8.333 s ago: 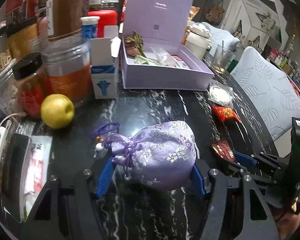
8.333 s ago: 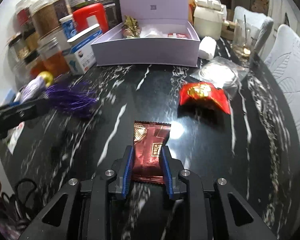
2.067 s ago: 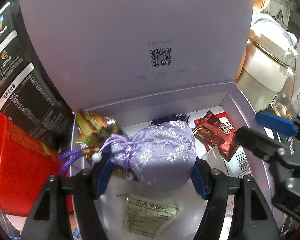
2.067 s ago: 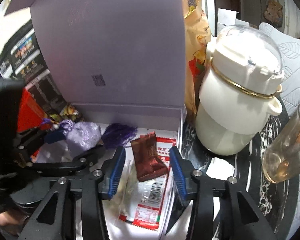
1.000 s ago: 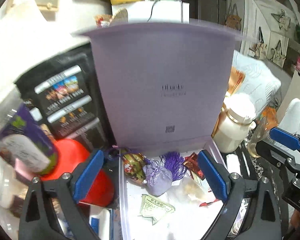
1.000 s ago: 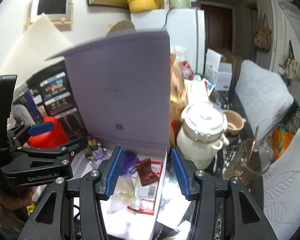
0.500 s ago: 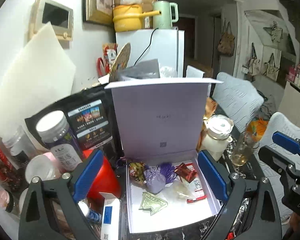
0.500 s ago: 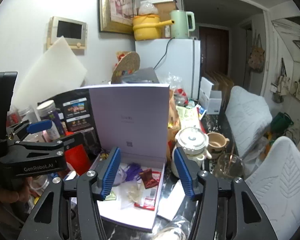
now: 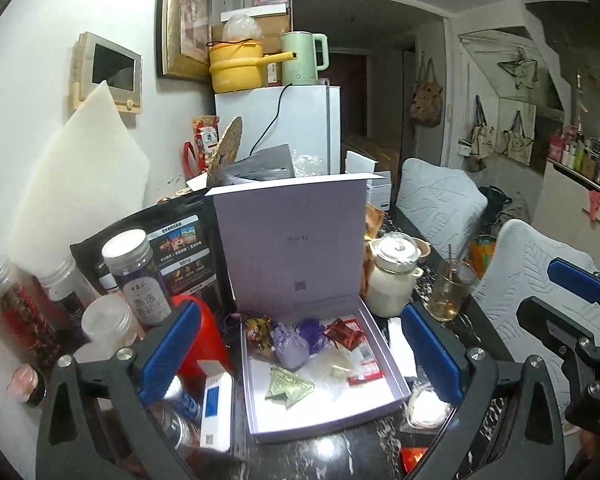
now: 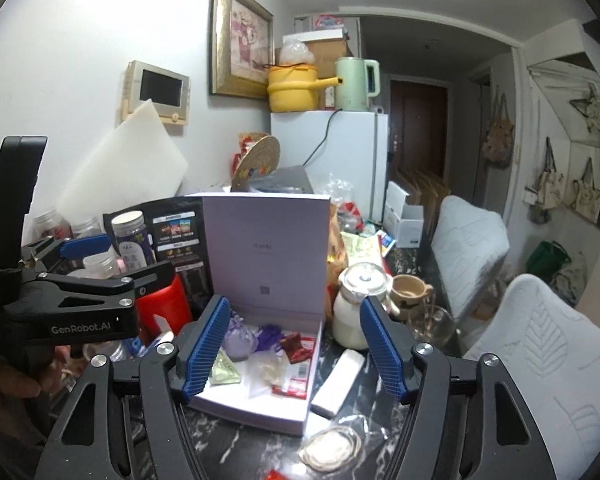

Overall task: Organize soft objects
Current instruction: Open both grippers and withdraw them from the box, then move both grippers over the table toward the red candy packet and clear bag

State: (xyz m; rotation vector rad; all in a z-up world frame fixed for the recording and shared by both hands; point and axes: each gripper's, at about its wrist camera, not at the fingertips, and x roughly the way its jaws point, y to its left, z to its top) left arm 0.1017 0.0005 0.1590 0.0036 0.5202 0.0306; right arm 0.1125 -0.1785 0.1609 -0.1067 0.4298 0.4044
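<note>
The lilac box (image 9: 324, 420) stands open on the dark surface (image 9: 340, 456), hemmed by jars (image 9: 136, 276) on its left and a white pot (image 9: 392, 280) and glass (image 9: 448, 292) on its right. Inside lie the pouch (image 9: 290, 344) and red candy (image 9: 342, 333). Both tools, left (image 9: 300, 356) and right (image 10: 296, 346), have just been opening and hold nothing.

The black, white-veined surface (image 10: 236, 446) carried an open lilac box (image 9: 324, 420) with its lid upright, a red canister (image 9: 204, 344) and jars (image 9: 136, 276) to its left, and a white pot (image 9: 392, 276), a glass (image 9: 448, 292) and a folded white packet (image 10: 338, 382) to its right.
</note>
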